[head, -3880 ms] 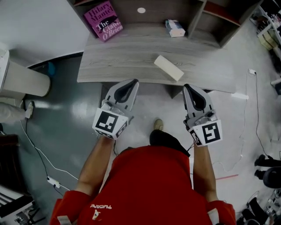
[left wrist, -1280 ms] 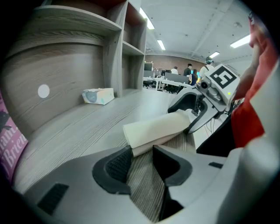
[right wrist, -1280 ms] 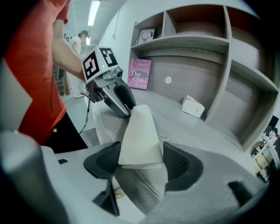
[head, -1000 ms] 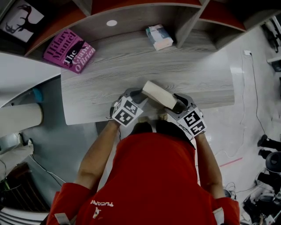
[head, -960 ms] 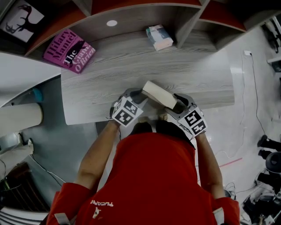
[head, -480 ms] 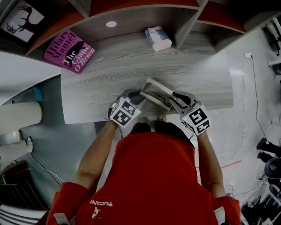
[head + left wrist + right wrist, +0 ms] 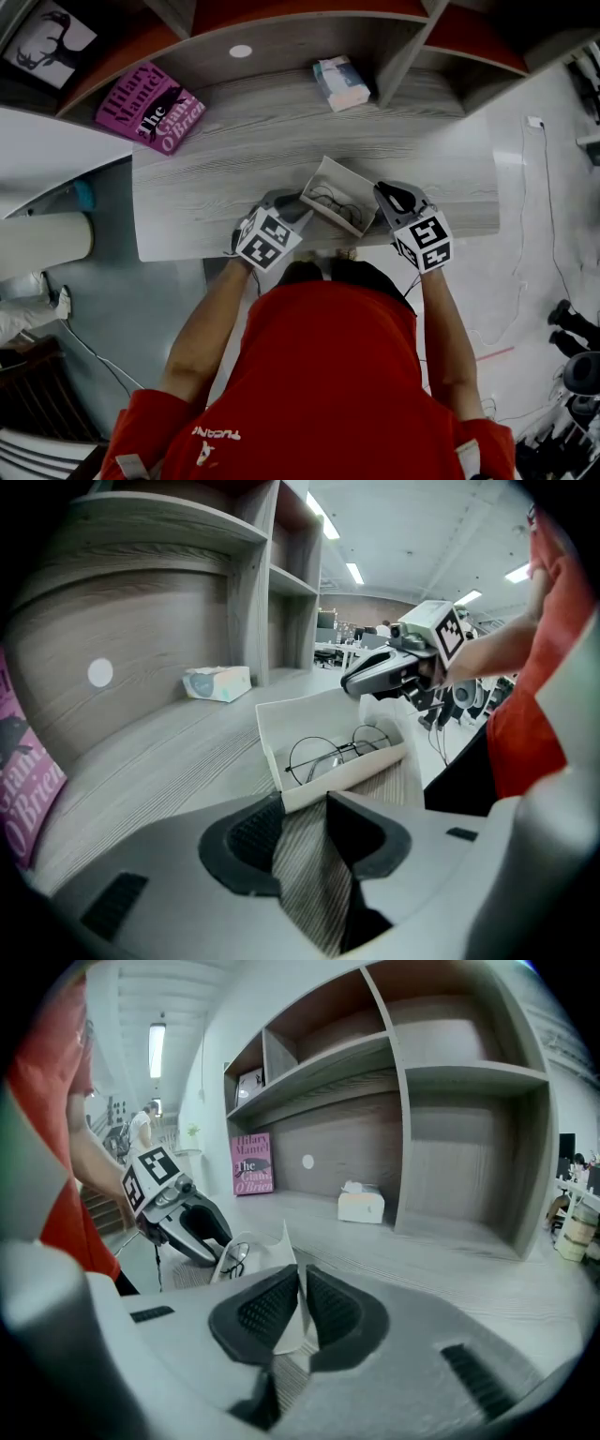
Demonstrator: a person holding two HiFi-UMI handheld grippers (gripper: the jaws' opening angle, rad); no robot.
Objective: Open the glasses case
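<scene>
**Position of workpiece.** The glasses case (image 7: 323, 176) lies open on the desk (image 7: 234, 159) near its front edge, between the two grippers. In the head view its long axis runs roughly from 10 o'clock to 4 o'clock. The case sits at 2 o'clock from the left gripper (image 7: 294, 200) and at 9 o'clock from the right gripper (image 7: 382, 191). Each gripper attends one end, so neither is nearer.

**Left gripper.** The jaws stand apart and only wood grain shows between the pads. The near end wall of the case rests at the jaw tips and runs away toward 1 o'clock in the left gripper view. Judged function: a stop against sliding, not a grip.

**Right gripper.** The jaws have just been closing and are pinched on the lid (image 7: 281, 1255), a thin white flap standing upright between the pads.

**Controlling relation.** The lid appears hinged along the long axis. Any further opening would probably be a swing across that axis, away from the tray. The task looks nearly complete.

**Materials and shapes.**
- Case – white, box-shaped, with thin stiff matte walls.
- Glasses (image 7: 337, 754) – round lenses in a thin dark wire frame, lying flat in the tray.
- Desk – smooth grey wood-grain laminate.
- Further back – a pink book (image 7: 150, 108) at 10 o'clock and a tissue box (image 7: 339, 82) at 12 o'clock, both well apart from the case
</scene>
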